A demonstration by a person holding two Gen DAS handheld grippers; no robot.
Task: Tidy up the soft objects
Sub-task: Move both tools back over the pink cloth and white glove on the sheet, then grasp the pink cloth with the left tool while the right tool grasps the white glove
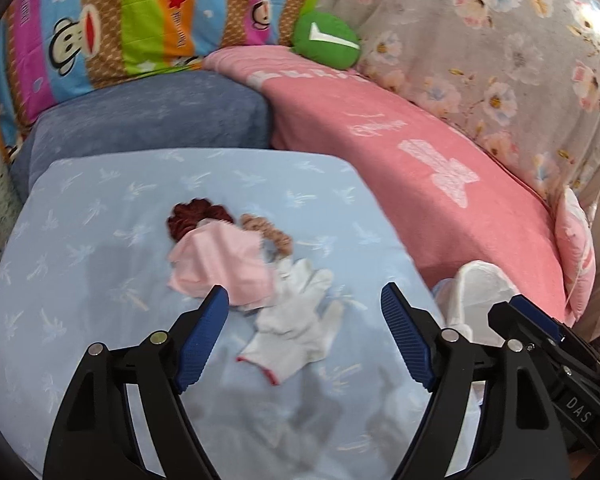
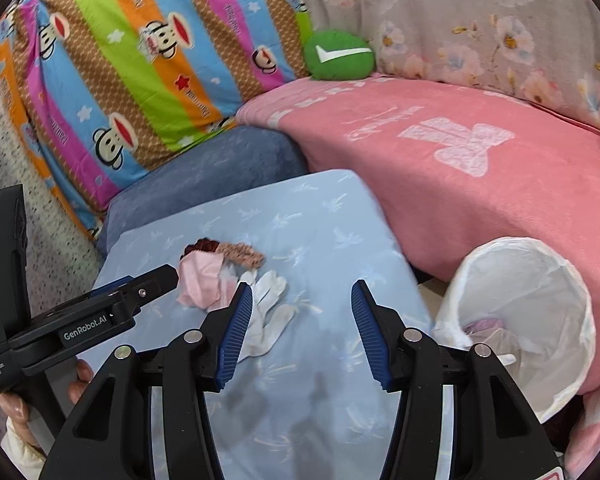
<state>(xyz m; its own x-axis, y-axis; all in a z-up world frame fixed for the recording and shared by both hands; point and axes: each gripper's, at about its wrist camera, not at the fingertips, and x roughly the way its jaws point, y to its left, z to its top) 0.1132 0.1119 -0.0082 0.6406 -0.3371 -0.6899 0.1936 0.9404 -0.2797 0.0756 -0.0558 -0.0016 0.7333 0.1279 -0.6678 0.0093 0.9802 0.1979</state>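
Note:
A small pile lies on the light blue pillow: a dark red scrunchie, a tan scrunchie, a crumpled pink cloth and a white glove with a red cuff. My left gripper is open and hovers just above the glove, with one fingertip over the pink cloth's edge. My right gripper is also open and empty. Its left fingertip stands over the glove. The pile's pink cloth sits left of it, beside my left gripper.
A white bag-lined bin stands right of the pillow with some pale items inside. A pink blanket, a dark blue cushion, a green plush, a striped monkey pillow and a floral quilt surround the area. A hand holds the left gripper.

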